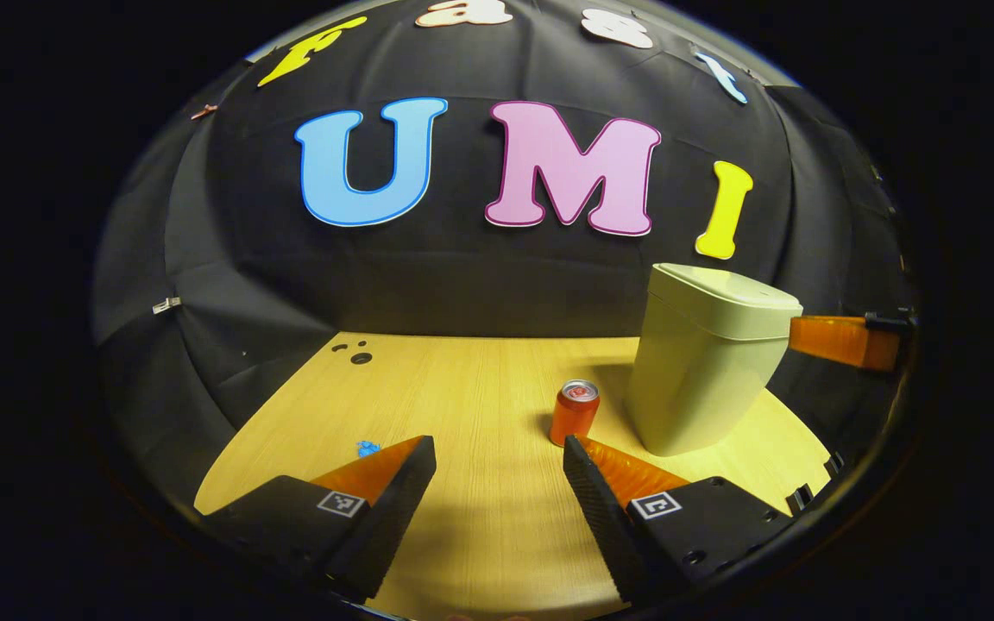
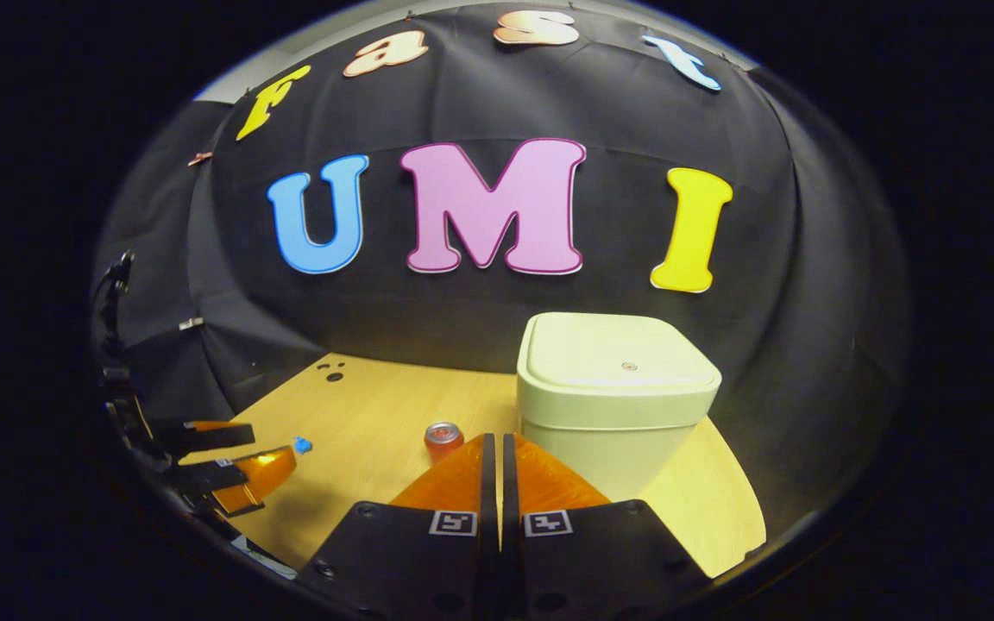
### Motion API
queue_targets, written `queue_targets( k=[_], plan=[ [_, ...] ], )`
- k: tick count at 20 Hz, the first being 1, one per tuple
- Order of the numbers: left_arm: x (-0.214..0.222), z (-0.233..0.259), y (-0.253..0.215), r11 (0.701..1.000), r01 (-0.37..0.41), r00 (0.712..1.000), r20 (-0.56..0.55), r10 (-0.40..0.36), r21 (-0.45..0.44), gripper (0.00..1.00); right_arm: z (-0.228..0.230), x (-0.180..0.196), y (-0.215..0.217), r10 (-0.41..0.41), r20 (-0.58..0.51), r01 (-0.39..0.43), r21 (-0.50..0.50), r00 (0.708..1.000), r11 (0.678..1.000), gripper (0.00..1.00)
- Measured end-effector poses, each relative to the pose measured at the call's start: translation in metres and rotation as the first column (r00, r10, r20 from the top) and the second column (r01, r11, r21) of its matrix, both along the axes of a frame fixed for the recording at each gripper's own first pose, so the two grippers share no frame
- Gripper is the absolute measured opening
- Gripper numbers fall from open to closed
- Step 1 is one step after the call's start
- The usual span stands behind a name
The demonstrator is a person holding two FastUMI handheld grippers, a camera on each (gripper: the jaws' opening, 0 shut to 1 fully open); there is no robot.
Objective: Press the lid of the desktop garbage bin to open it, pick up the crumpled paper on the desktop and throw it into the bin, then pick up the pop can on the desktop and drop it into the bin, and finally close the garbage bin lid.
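With the bin [image 2: 618, 405] lid still down, the closed right claw [image 2: 500, 466] is to be lowered onto it; the left claw [image 1: 499, 461] is held open.

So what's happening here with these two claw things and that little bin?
A person holds a claw in each hand over a wooden table. The bin still has its lid down. The right claw, fingers together, points at the bin. The left claw is open, empty, near the upright pop can. Nothing is picked up yet.
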State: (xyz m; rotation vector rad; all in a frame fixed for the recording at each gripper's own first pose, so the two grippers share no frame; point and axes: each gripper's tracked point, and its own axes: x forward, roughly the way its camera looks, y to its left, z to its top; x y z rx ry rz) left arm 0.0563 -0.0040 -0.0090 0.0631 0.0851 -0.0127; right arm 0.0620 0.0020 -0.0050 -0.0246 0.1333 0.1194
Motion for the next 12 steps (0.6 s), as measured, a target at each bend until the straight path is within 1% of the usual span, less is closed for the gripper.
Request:
queue_targets(
  k=[3,7,10,11,12],
  plan=[
    [0.0,-0.002,0.001,1.0,-0.007,1.0,-0.01,0.007,0.0,0.96,0.016,0.018,-0.023,-0.052,0.025,0.052,0.002,0.998,0.999,0.05],
    [0.0,-0.005,0.006,1.0,-0.022,1.0,-0.02,0.022,-0.001,0.96,0.033,0.042,-0.052,-0.098,0.05,0.098,-0.01,0.994,0.995,0.05],
    [0.0,-0.006,0.011,0.999,-0.041,0.999,-0.027,0.041,0.0,0.96,0.041,0.059,-0.065,-0.124,0.068,0.125,-0.013,0.99,0.992,0.05],
    [-0.001,-0.007,0.013,0.999,-0.049,0.998,-0.03,0.049,0.001,0.96,0.042,0.065,-0.069,-0.132,0.07,0.133,-0.016,0.989,0.991,0.08],
    [-0.001,-0.007,0.014,0.999,-0.054,0.998,-0.033,0.054,0.003,0.96,0.044,0.07,-0.073,-0.138,0.071,0.14,-0.015,0.988,0.99,0.05]
  ],
)
